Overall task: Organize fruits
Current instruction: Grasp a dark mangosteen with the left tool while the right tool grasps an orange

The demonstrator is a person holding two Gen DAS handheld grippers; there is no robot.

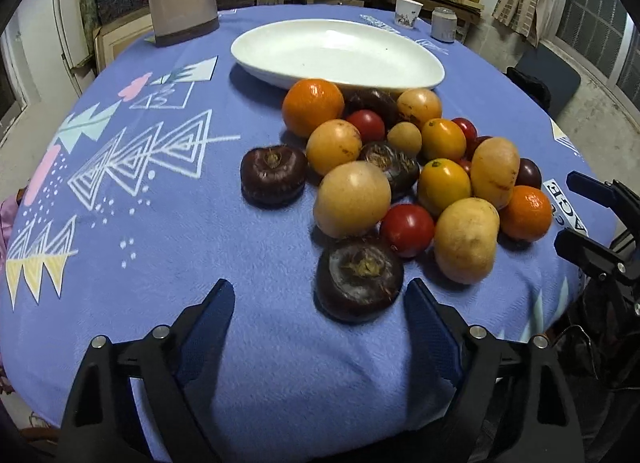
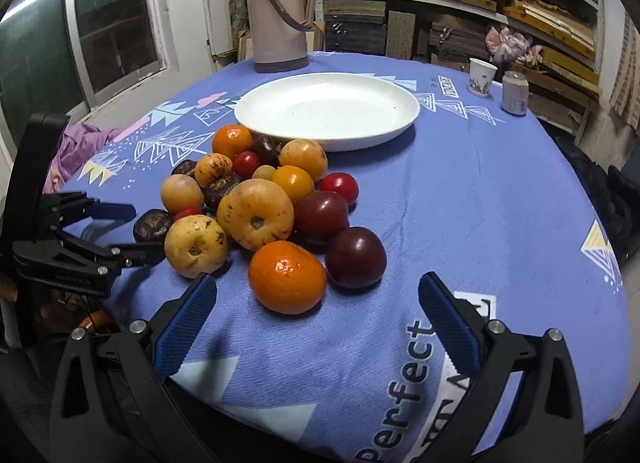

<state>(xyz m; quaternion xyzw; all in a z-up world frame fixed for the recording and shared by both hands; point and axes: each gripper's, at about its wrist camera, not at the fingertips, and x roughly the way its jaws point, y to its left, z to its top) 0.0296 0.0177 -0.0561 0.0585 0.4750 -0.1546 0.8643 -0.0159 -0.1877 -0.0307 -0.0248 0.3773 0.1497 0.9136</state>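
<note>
Left wrist view: low over the near table edge, tilted steeply down, facing the plate (image 1: pixel 338 53) across the fruit pile (image 1: pixel 400 167), which lies close. Right wrist view: same near edge, further right, facing the plate (image 2: pixel 326 113) less steeply. Both share plate, pile (image 2: pixel 260 215), flask (image 2: pixel 280 11), cup (image 2: pixel 482 77).

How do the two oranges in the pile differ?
The orange by the plate lies at the pile's far end, close against the white plate; the near orange lies at the pile's near edge, just ahead of the right gripper. The first has several fruits packed against it; the second has open cloth in front. Both are round, bright orange, and resting on the blue tablecloth, unheld.
</note>
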